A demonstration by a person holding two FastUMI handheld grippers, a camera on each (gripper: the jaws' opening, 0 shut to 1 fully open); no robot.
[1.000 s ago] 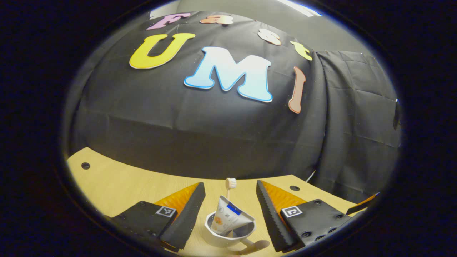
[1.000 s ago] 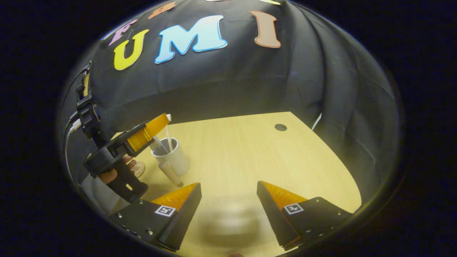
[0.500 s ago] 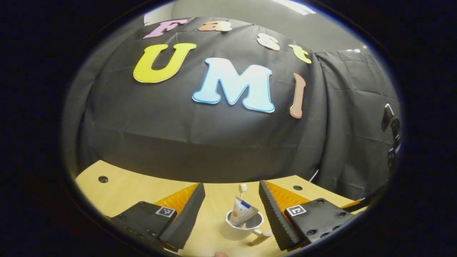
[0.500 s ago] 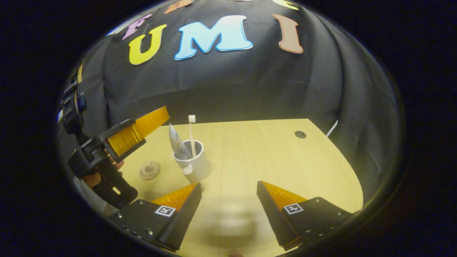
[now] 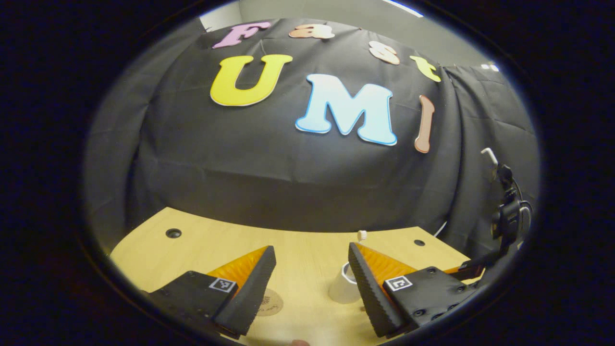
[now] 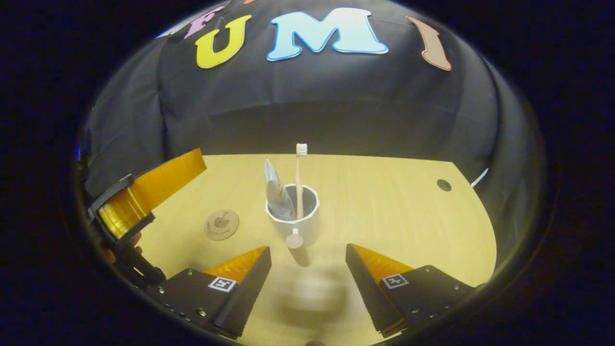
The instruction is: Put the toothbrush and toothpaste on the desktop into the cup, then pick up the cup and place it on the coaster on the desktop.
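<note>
A white cup (image 6: pixel 294 218) stands upright on the wooden desktop (image 6: pixel 384 211). In it stand a toothbrush (image 6: pixel 298 178), bristles up, and a toothpaste tube (image 6: pixel 277 194). The cup's handle (image 6: pixel 294 241) points at my right gripper (image 6: pixel 307 281), which is open and empty a short way in front of it. A round coaster (image 6: pixel 221 224) lies left of the cup, apart from it. My left gripper (image 5: pixel 310 288) is open and empty. In the left gripper view its right finger hides part of the cup (image 5: pixel 342 288), and the coaster (image 5: pixel 270 302) peeks out beside its left finger.
An orange finger (image 6: pixel 153 185) of the left gripper and a hand (image 6: pixel 134 239) sit at the desk's left side. Cable holes (image 5: pixel 173 233) (image 6: pixel 443 184) mark the desktop's far corners. Black cloth closes the back and right sides.
My left gripper has drawn back and to the left, away from the cup. My right gripper has swung round, so the cup now sits centred in front of it. The cup has not moved.
</note>
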